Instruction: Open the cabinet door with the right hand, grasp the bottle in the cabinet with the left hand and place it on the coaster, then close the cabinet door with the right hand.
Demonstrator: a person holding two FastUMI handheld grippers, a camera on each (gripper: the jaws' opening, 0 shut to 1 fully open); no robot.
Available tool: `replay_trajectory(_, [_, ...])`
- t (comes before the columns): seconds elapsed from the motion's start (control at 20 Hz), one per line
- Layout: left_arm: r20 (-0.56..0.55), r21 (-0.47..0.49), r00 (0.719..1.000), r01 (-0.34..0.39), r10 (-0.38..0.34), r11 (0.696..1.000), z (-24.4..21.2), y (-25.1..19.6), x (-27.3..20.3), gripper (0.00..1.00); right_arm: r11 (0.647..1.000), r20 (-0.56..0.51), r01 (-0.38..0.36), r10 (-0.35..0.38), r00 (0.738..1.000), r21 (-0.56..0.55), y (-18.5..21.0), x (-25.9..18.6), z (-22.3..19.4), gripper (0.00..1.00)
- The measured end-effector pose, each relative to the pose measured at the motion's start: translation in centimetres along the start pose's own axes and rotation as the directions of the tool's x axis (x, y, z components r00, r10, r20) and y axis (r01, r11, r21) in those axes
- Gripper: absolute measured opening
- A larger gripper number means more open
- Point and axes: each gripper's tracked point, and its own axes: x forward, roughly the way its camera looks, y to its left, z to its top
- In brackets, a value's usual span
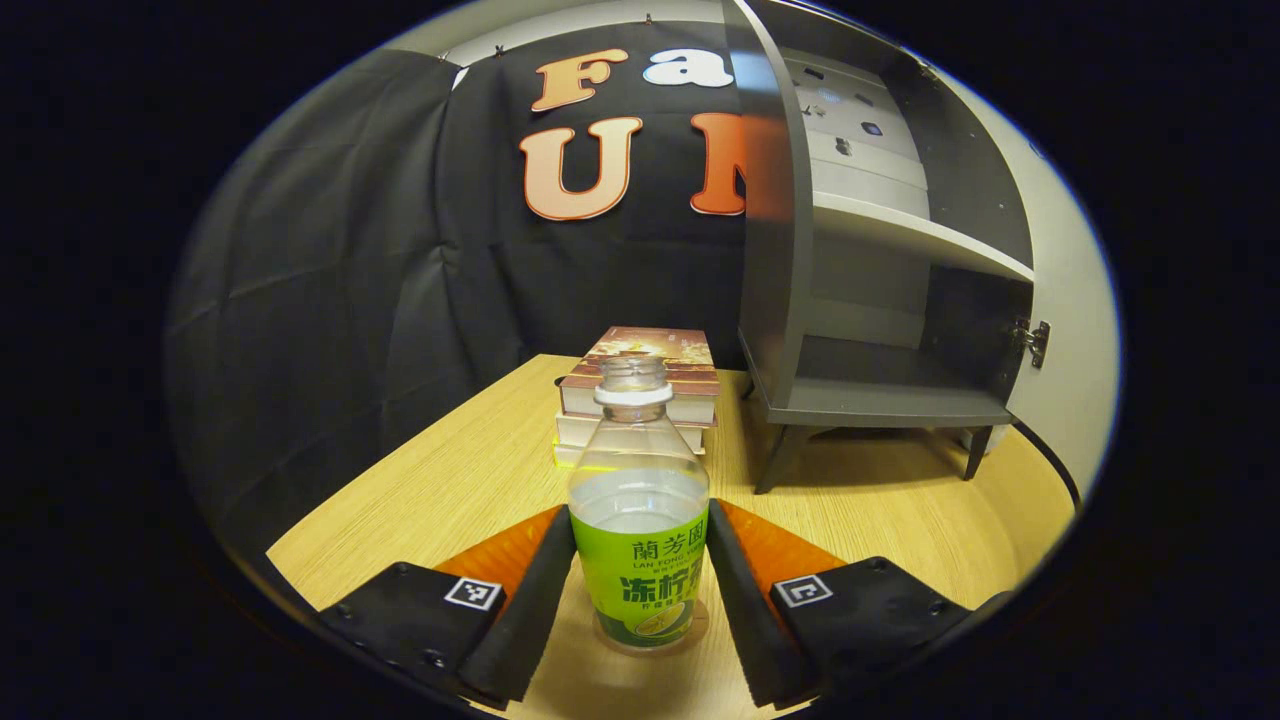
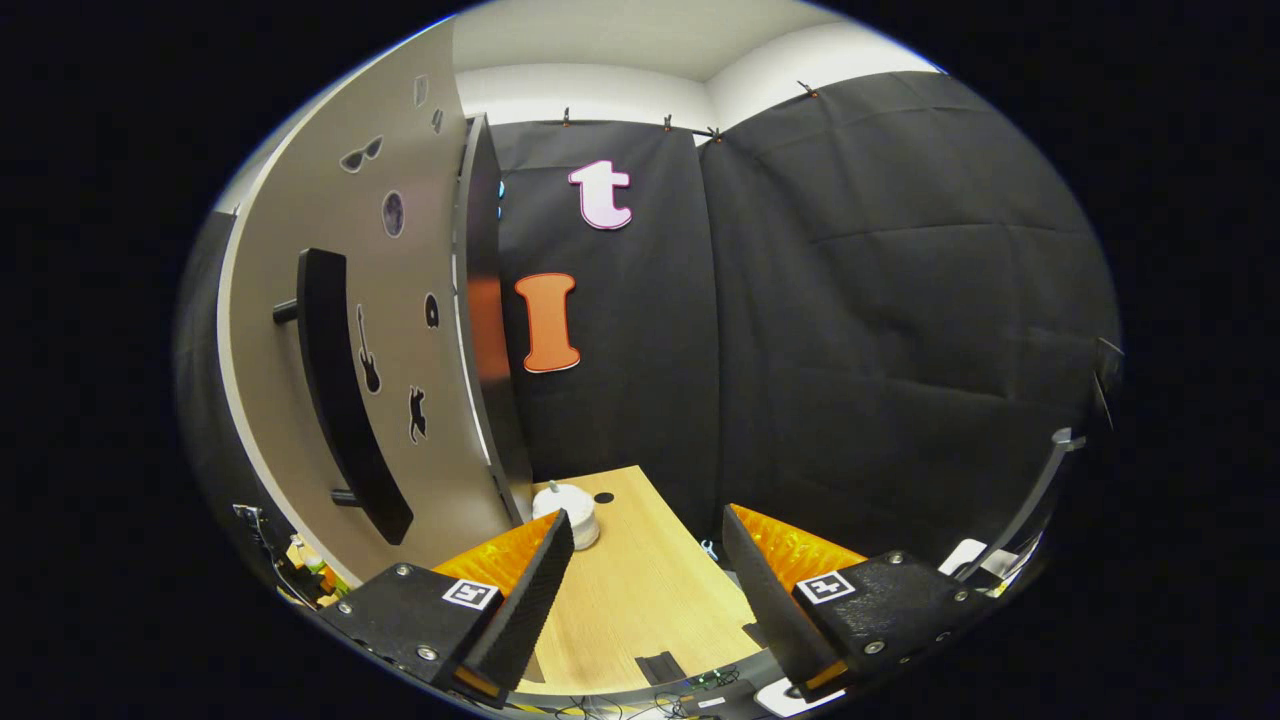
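A clear bottle [image 1: 640, 530] with a green label and no cap stands upright on the wooden table [image 1: 450, 480]. A thin round coaster [image 1: 698, 622] peeks out under its base. My left gripper [image 1: 640, 560] is shut on the bottle, one finger pressing each side of the label. Behind it to the right, the grey cabinet [image 1: 880, 405] stands open with bare shelves. In the right gripper view the open cabinet door [image 2: 400, 400] with its long dark handle [image 2: 345, 400] hangs at the left. My right gripper [image 2: 645, 570] is open and holds nothing, just right of the door.
A stack of books [image 1: 640, 385] lies behind the bottle, left of the cabinet. The cabinet door [image 1: 1065, 330] swings out at the far right in the left gripper view. A small white round object [image 2: 570, 512] sits on the table [image 2: 640, 600] near the door's lower edge.
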Motion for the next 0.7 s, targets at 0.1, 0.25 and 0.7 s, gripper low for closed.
replay_trajectory(0.1, [-0.025, -0.016, 1.000, -0.008, 0.008, 1.000, -0.8, 0.0, -0.1, 0.87, 1.000, -0.003, -0.010, 0.010, 1.000, 0.000, 0.3, 0.2, 0.0, 0.98])
replay_trajectory(0.25, [-0.025, -0.035, 1.000, -0.001, 0.000, 0.999, -0.7, -0.3, -0.7, 0.88, 1.000, -0.003, -0.019, 0.019, 1.000, 0.002, 0.4, 0.3, -0.1, 0.93])
replay_trajectory(0.7, [-0.001, 0.037, 1.000, 0.007, -0.007, 0.999, 0.8, -1.2, -1.9, 0.93, 0.999, -0.015, -0.029, 0.030, 0.999, 0.021, -0.4, 0.5, -0.9, 0.93])
